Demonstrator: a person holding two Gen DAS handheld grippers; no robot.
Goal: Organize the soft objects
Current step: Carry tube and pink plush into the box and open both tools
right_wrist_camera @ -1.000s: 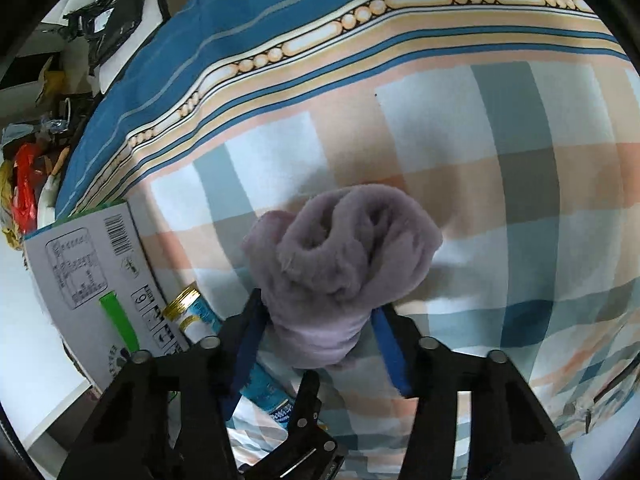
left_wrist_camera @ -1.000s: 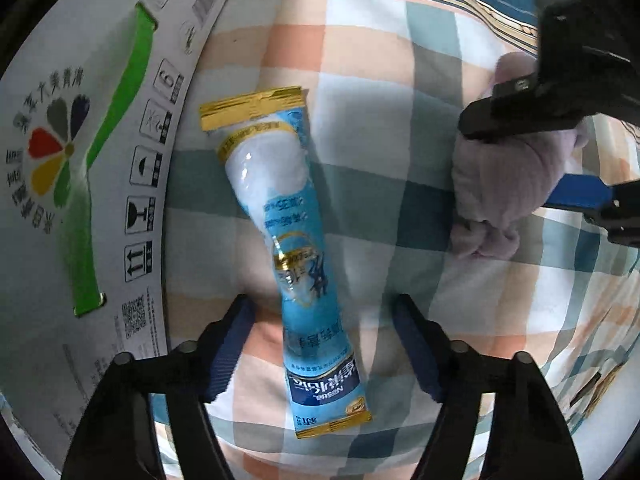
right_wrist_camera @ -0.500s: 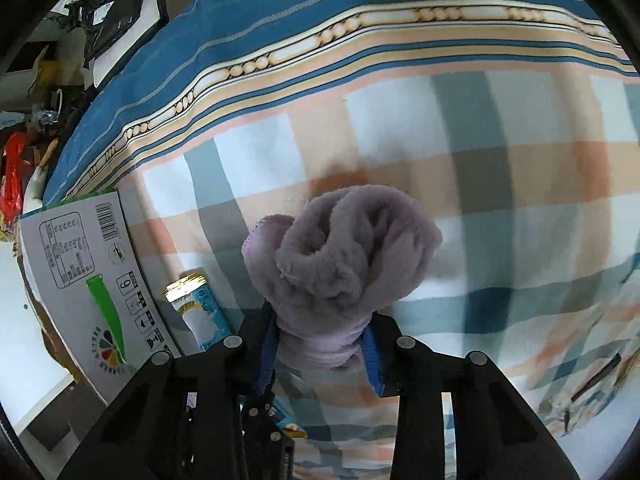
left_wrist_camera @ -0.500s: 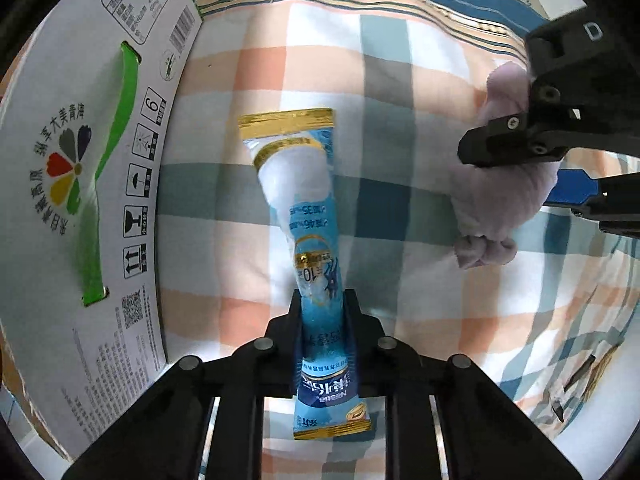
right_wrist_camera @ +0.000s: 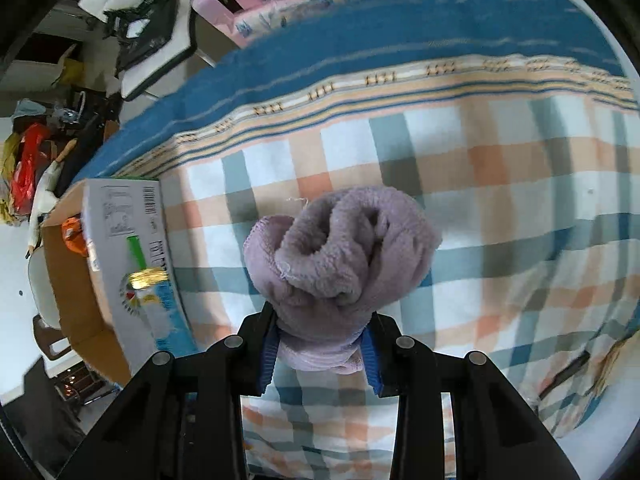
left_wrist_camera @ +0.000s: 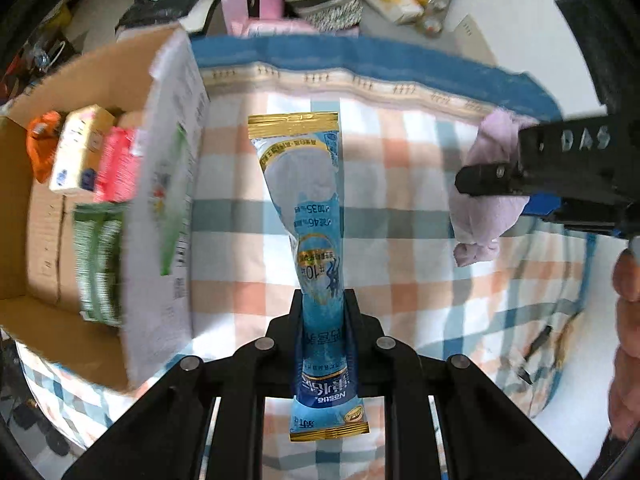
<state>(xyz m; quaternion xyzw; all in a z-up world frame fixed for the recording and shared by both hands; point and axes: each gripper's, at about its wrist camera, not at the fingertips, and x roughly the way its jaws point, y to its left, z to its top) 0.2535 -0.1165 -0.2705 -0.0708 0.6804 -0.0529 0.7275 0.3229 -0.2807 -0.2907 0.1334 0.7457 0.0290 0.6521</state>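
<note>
1. With both loads gripped and raised off the checked bedspread, the step in hand looks like the carry toward the cardboard box, which I take as the landmark.
2. Left hand-held gripper: its jaws are closed on the lower half of a blue sachet. The sachet stands out ahead of the jaws, gold-sealed end away from the camera, just to the right of the box's printed flap.
3. Right hand-held gripper: clamped on a rolled lilac towel, squeezed between blue pads. In the left wrist view the towel is well to the right of the box, beyond the sachet.
4. Box contents: an orange item, a cream pack, a pink pack and a green pack lie against the wall nearest the flap.
5. Next move, as I judge it: swing each load over the flap, lower it into the bare part of the box, then open the jaws. The upright flap stands between the sachet and the opening, so clearance matters.
6. Hard to make out:
   - The box and flap are motion-blurred, so the print is unreadable.
   - The box's far-left side is cut off.
   - From the right wrist view most of the sachet is smeared against the flap.
   - Whether the towel's hanging tail touches the bedspread cannot be told.
</note>
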